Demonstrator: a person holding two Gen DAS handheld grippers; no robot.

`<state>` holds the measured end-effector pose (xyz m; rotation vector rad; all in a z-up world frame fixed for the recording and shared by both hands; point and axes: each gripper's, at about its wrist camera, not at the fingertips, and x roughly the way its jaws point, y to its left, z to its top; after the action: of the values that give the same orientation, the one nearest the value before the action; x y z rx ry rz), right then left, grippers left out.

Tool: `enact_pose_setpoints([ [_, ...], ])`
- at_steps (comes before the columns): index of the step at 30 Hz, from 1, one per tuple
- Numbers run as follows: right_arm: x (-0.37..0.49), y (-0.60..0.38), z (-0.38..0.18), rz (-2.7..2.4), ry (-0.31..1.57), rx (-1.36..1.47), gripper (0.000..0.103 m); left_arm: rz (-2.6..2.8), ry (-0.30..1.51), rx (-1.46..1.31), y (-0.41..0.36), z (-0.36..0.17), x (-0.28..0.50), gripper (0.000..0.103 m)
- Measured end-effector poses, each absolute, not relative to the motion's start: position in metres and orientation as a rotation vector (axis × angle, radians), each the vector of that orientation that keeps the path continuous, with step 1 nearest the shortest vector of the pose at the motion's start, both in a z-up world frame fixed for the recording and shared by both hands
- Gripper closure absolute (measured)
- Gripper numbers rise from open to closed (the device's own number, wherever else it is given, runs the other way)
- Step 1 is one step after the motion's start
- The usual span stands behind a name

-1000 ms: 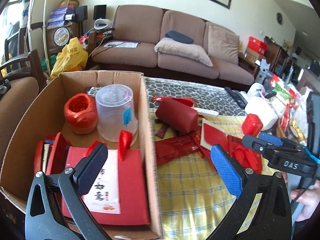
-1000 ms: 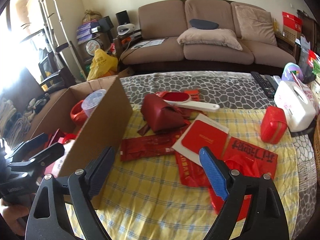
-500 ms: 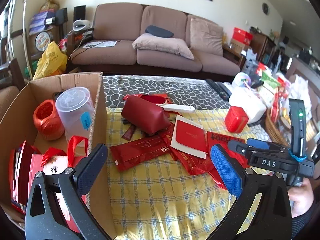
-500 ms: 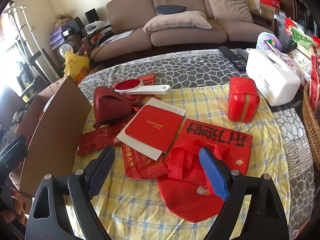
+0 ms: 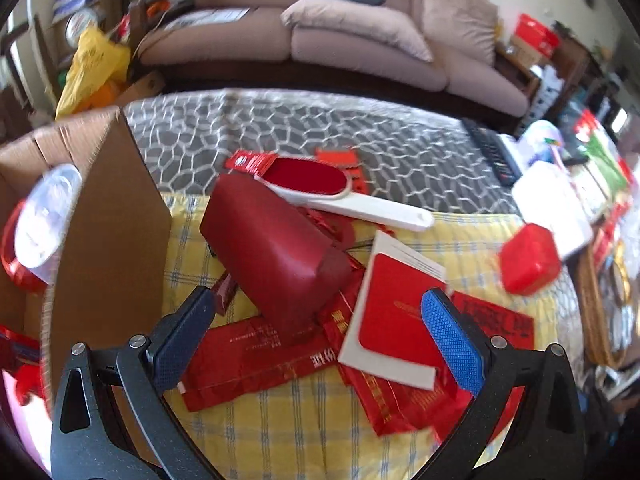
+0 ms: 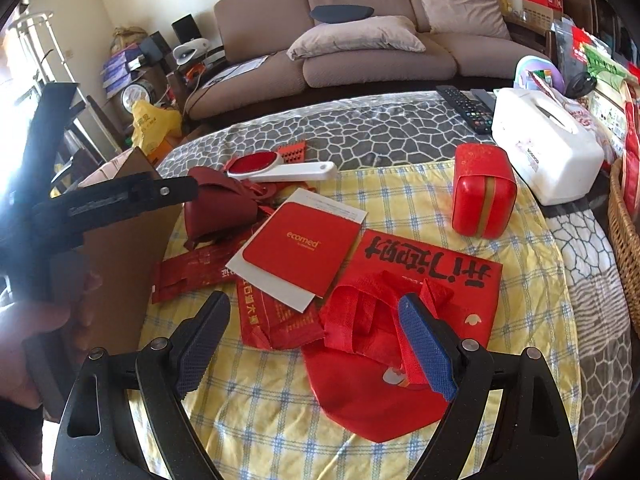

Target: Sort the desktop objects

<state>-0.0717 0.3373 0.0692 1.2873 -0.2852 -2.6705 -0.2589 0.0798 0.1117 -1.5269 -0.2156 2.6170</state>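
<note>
Red packets and a dark red pouch lie on your tabletop beside the cardboard box, seemingly untouched, with your left claw and right claw both spread apart, empty.

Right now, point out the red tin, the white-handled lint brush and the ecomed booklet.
red tin (image 6: pixel 482 196), right wrist view, front face.
white-handled lint brush (image 6: pixel 304 171), right wrist view, handle.
ecomed booklet (image 6: pixel 304 244), right wrist view, red cover.

The left tongs gape empty over a dark red pouch beside the cardboard box.
</note>
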Motion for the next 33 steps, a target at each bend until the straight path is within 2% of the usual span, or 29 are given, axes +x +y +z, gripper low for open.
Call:
enact_pose_setpoints([
  [4, -0.074, 0.34, 0.065, -2.654, -0.296, 1.301, 0.015, 2.633, -0.304, -1.619, 0.069, 0.081, -0.282, 0.0],
  [9, -0.076, 0.341, 0.061, -2.643, -0.288, 1.317, 0.015, 2.561, -0.556, -1.661, 0.05, 0.053, -0.298, 0.001],
  [12, -0.077, 0.343, 0.06, -2.643, -0.298, 1.321, 0.015, 2.546, -0.611, -1.658, 0.043, 0.048, -0.3, 0.018],
  [13, -0.077, 0.344, 0.06, -2.641, -0.302, 1.322, 0.015, 2.546, -0.615, -1.645, 0.041, 0.048, -0.299, 0.019],
  [21, -0.076, 0.34, 0.061, -2.62, -0.331, 1.31, 0.015, 2.555, -0.599, -1.565, 0.037, 0.061, -0.284, 0.029],
  [27, -0.076, 0.336, 0.065, -2.595, -0.371, 1.282, 0.015, 2.522, -0.695, -1.446, 0.03, 0.089, -0.254, 0.033],
  [33, -0.077, 0.349, 0.065, -2.524, -0.537, 1.25, 0.015, 2.452, -0.77, -1.331, 0.02, 0.12, -0.215, 0.033],
])
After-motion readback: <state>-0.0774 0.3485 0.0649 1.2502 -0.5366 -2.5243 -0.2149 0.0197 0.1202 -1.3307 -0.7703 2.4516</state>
